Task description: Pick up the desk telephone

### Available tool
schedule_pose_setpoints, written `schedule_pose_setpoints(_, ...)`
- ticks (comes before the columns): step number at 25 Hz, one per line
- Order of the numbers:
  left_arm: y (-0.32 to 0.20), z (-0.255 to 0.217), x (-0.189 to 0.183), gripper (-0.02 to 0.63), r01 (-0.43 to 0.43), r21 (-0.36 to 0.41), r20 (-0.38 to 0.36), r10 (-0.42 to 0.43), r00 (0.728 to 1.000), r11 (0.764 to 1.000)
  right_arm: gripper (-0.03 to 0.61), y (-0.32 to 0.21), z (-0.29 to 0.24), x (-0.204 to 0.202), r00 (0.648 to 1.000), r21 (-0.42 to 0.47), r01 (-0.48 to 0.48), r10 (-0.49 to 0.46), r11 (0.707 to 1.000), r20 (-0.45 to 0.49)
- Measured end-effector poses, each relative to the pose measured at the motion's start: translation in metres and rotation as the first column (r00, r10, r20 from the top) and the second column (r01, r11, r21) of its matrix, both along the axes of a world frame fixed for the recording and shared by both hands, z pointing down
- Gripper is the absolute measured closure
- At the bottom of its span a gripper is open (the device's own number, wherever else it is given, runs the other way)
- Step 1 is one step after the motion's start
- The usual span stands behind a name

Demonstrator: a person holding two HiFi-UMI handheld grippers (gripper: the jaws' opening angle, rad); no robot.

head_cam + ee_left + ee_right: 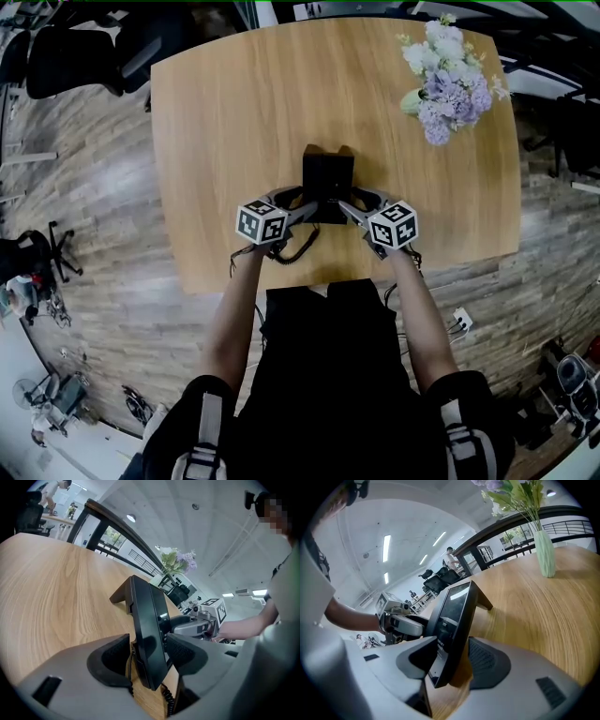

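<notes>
A black desk telephone stands on the wooden table, near its front edge. My left gripper is at the phone's left side and my right gripper at its right side. In the left gripper view the phone's edge stands between the spread jaws of the left gripper, with gaps to the pads. In the right gripper view the phone likewise sits between the open jaws of the right gripper. A coiled cord trails toward the table's front edge.
A vase of pale purple and white flowers stands at the table's far right corner. Black office chairs are off the table's far left. The person's body is close against the front edge.
</notes>
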State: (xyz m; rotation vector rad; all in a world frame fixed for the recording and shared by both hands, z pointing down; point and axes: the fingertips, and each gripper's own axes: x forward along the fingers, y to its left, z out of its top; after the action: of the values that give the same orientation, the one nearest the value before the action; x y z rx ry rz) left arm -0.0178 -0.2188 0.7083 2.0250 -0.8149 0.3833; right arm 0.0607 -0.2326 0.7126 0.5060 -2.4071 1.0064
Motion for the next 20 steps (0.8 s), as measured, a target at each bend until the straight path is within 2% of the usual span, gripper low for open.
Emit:
schedule_pose_setpoints(11,-0.007,0.01,0.014,0.367,-0.025,-0.042,-0.04,0.023,0.999,0.999,0.374,-0.004,0.004,-0.009,1.0,-0.045,-0.001,0.002,0.999,0.031)
schedule_pose_setpoints(20,-0.01,0.014,0.017,0.365,-0.015,-0.062,-0.042,0.012,0.999,0.998,0.374,-0.003,0.005,-0.009,0.998,-0.078,-0.011,0.015,0.997,0.054)
